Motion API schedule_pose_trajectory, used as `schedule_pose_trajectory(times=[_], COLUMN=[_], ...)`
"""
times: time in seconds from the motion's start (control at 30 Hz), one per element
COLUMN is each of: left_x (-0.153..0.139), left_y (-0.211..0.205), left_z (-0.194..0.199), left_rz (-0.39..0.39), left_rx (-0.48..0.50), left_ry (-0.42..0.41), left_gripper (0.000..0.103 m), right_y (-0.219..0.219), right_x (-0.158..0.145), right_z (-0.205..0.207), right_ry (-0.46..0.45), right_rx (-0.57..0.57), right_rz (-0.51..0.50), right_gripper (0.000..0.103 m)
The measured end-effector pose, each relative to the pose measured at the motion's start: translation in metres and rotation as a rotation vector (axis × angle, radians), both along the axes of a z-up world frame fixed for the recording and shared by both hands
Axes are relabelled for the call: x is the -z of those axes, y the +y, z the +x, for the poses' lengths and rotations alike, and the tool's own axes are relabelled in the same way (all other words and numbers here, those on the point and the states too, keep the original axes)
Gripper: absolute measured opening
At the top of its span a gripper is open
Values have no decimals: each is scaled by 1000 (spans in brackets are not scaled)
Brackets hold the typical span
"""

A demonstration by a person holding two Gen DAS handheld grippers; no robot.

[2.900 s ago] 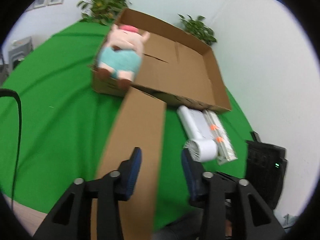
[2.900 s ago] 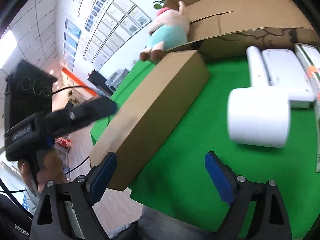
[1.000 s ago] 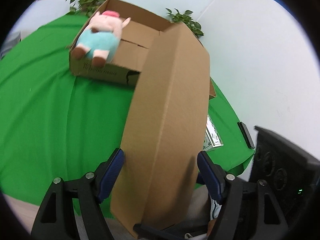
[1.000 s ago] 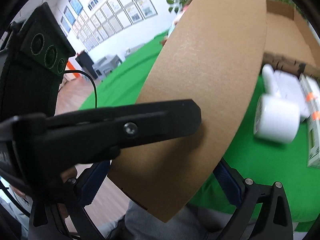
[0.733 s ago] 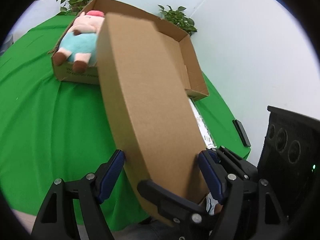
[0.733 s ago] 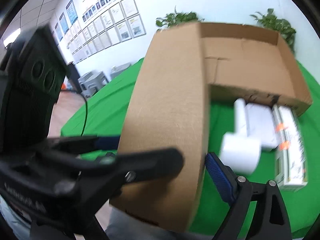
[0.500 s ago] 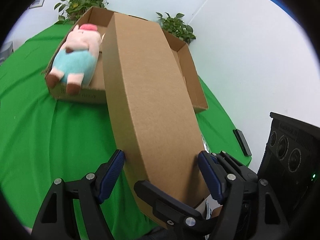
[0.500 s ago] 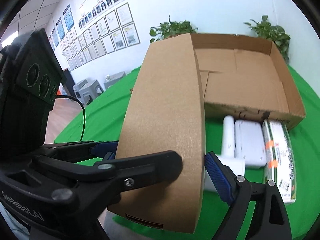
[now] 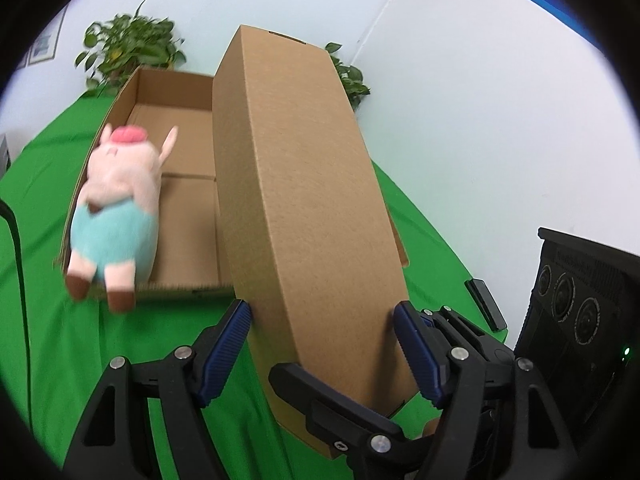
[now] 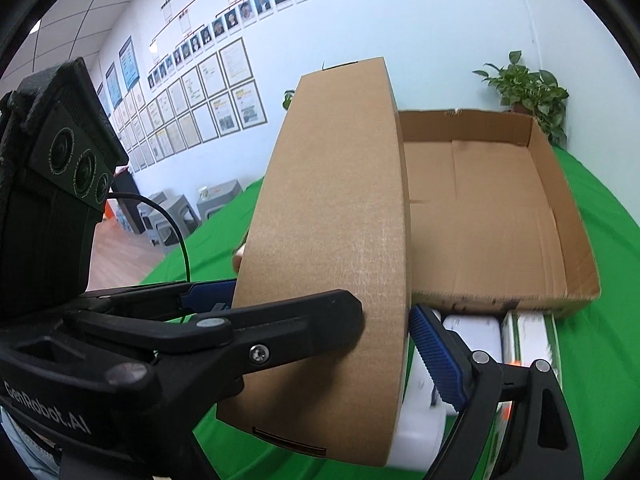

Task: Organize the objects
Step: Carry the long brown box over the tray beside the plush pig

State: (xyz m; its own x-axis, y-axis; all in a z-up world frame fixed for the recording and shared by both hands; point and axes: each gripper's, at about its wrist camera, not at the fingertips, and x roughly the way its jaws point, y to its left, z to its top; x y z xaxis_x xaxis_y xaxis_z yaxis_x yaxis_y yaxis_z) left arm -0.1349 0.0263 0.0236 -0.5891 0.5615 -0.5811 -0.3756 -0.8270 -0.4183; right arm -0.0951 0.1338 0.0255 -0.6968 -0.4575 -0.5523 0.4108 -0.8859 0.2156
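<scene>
We hold the long cardboard box (image 9: 308,208) raised above the green counter (image 9: 36,240), its far end tipped up over the open tray box (image 9: 176,184), likely so we can lower it in beside the plush pig (image 9: 116,212) lying along the tray's left wall. It takes both grippers because it is long: the left gripper (image 9: 324,344) has its jaws spread wide across the box's near end, blue pads pressing each side, and the right gripper (image 10: 384,328) clamps the same end, its other finger hidden behind the box. Both point forward and slightly upward toward the tray. In the right view a white device (image 10: 472,332) and a packaged item (image 10: 532,336) lie on the counter just in front of the tray
</scene>
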Motion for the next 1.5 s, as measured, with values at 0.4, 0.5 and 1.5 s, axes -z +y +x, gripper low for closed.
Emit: schedule_pose_trajectory(times=[0.4,0.5,1.5], left_x=[-33,-44,44], left_y=[11,12,-27], left_z=[-44,-50,-129], left_rz=[-38,-39,-115], left_rx=[47,49,-55], left_ry=[91,106,-174], left_gripper=[73,73,67], right_y=[7,8,-31], right_x=[-34,-44,69], right_z=[-53,-69,-232], right_ry=[68,86,-262], right_rx=[44,50,-37], right_rz=[-25,-26,-120], right_gripper=[88,88,88])
